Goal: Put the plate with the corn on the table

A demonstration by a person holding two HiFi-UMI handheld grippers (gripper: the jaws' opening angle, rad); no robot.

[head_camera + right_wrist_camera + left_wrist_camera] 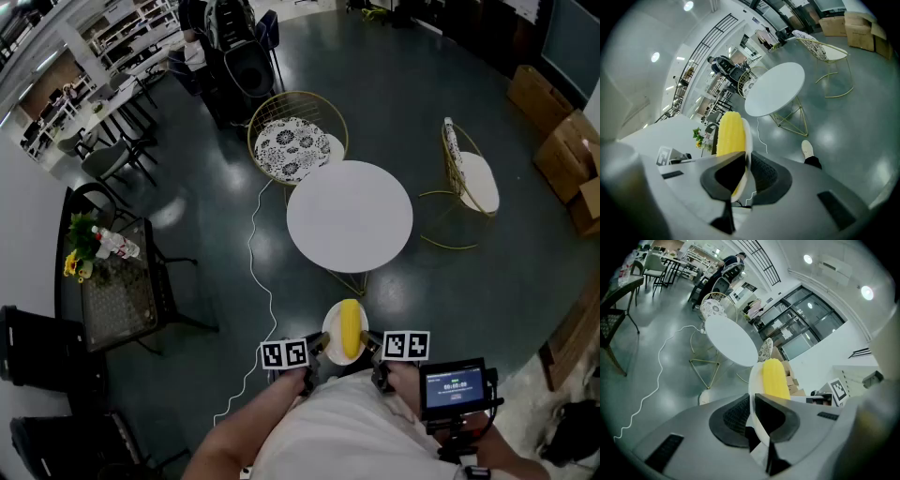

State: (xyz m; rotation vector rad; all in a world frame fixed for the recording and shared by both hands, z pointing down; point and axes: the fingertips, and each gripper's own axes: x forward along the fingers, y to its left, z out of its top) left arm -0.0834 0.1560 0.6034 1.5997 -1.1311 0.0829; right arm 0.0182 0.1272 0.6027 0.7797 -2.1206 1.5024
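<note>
— Dark polished floor is spread below, and the round white table [349,216] is seen ahead, bare, with two wire chairs [292,141] set beside it. Where is the plate held?
— The plate [330,337] is carried in the air close to the person's body, well short of the table, with the corn [350,326] laid along its middle. Its left rim is pinched by the left gripper [753,420] and its right rim by the right gripper [743,174]; both pairs of jaws are closed on the thin edge.
— How is the step best done?
— The plate should be held level, since the cob is judged likely to roll. Both grippers should be advanced together at one height, and the plate lowered flat onto the tabletop, away from its edge. The jaws should be opened only once the weight is borne by the table.
</note>
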